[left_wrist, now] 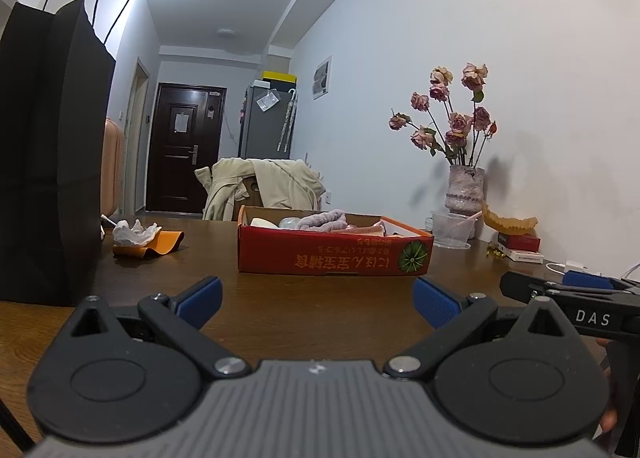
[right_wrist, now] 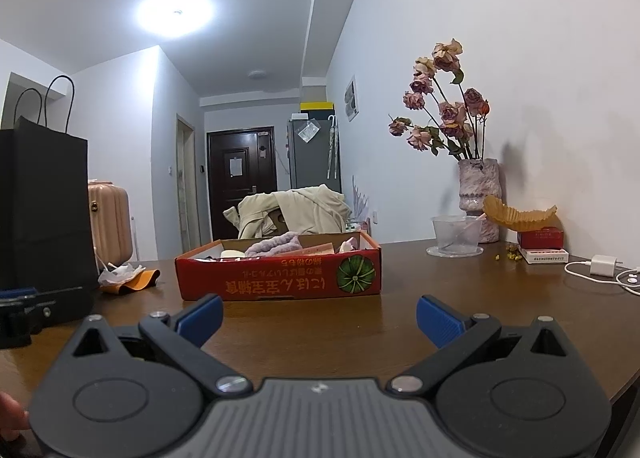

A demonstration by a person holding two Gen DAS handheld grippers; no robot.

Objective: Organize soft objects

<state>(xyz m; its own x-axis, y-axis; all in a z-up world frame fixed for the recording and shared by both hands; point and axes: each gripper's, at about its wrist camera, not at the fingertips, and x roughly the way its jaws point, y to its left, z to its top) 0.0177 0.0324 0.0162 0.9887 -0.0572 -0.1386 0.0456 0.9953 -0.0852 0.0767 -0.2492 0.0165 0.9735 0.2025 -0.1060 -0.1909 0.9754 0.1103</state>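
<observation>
while both the left gripper (left_wrist: pixel 316 300) and right gripper (right_wrist: pixel 319 314) hang wide and empty over the table (left_wrist: pixel 320 310), the lilac towel (left_wrist: pixel 322 220) lies in the red box (left_wrist: pixel 334 254); likely light and floppy, best pinched at a raised fold.

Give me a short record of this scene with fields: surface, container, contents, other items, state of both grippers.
surface: brown wooden table
container: red cardboard box, open top
contents: lilac towel, other soft items partly hidden
left of box: black paper bag, crumpled tissue
right of box: vase of dried roses, plastic cup
left hand-held gripper: open, empty
right hand-held gripper: open, empty
</observation>
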